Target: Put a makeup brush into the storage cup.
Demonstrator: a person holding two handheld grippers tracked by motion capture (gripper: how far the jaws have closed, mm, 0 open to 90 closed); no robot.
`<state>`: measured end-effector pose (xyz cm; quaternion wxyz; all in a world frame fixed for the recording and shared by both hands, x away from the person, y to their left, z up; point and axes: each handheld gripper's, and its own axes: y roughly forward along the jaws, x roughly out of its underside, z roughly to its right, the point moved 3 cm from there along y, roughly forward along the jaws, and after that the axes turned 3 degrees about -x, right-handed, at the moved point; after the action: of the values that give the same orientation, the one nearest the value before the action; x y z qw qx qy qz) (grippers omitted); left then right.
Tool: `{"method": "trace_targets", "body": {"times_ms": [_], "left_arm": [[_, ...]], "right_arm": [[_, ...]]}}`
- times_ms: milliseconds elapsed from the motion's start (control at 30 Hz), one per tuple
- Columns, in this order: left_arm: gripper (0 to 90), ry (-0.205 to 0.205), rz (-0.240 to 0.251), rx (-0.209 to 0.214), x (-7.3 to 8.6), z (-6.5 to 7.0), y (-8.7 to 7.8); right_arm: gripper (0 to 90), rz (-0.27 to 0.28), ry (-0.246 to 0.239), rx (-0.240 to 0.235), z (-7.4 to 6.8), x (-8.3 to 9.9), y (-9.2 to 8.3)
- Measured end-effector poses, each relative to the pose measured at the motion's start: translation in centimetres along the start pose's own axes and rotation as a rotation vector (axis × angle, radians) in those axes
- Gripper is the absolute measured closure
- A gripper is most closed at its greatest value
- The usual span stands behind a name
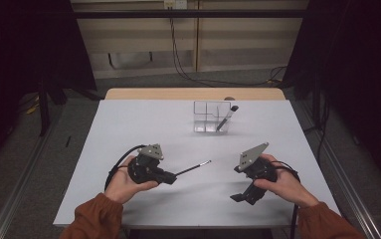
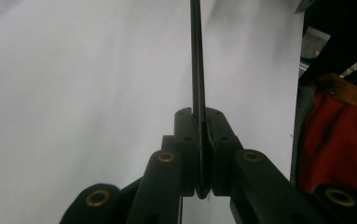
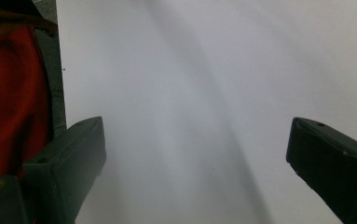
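Left claw [image 1: 170, 176], carried in the person's left hand [image 1: 123, 183] near the front of the white worktop [image 1: 143, 124], is clenched on a thin black pen-like rod [image 1: 194, 169]. In the high view the rod sticks out from the claw toward the middle of the worktop, tilted slightly up and to the right, with a pale tip at its far end. In the left gripper view the claw [image 2: 200, 154] has its two black pads pressed flat against the rod [image 2: 196, 65], which runs straight up from between them over the bare white surface.

Right claw [image 1: 241, 198], held in the right hand [image 1: 285, 181] at the right front of the worktop, is released: in the right gripper view the claw [image 3: 195, 154] stands with its jaws wide apart and only bare worktop between them. In the high view it points down and toward the person's side.

Farther back, well apart from both hands, stands a clear plastic organizer [image 1: 209, 117] with several compartments. A second pen [image 1: 226, 118] with a dark cap leans in its right-hand compartment, its top tilted to the right. Orange sleeves [image 1: 96, 216] cover both forearms.
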<state>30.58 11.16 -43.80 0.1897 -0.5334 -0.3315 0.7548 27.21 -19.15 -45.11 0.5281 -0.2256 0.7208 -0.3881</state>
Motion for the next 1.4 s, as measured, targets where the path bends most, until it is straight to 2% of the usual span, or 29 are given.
{"method": "trace_targets", "body": {"times_ms": [233, 433, 600, 700, 800, 967, 1167, 1400], "left_arm": [[84.9, 0.001, 0.051, -0.010, 0.2, 0.0, 0.0], [85.0, 0.004, 0.116, -0.028, 0.4, -0.4, -0.4], [85.0, 0.001, 0.151, -0.022, 0.4, -0.4, -0.4], [85.0, 0.006, 0.171, -0.021, 0.3, -0.3, -0.4], [85.0, 0.012, 0.196, -0.011, 0.3, -0.1, -0.2], [84.9, 0.014, 0.232, -0.004, 0.2, 0.1, 0.0], [84.9, 0.023, 0.291, -0.009, 0.0, 0.3, 0.0], [84.8, 0.042, 0.342, -0.009, -0.1, 0.7, 0.2]], "right_arm": [[4.6, 0.051, 0.040, 0.011, 0.1, 0.1, -0.1], [5.2, 0.080, 0.070, -0.004, 0.1, 0.3, 0.2], [2.4, 0.172, 0.082, -0.022, 0.0, 0.0, -0.1], [1.8, 0.216, 0.068, 0.016, 0.0, -0.2, -0.2], [2.3, 0.235, 0.057, 0.033, 0.0, -0.2, -0.1], [3.9, 0.316, 0.046, 0.052, -0.1, -0.5, 0.0], [3.8, 0.403, 0.048, 0.047, -0.3, -0.9, 0.1], [3.7, 0.479, 0.023, 0.089, -0.3, -1.2, 0.2]]}}
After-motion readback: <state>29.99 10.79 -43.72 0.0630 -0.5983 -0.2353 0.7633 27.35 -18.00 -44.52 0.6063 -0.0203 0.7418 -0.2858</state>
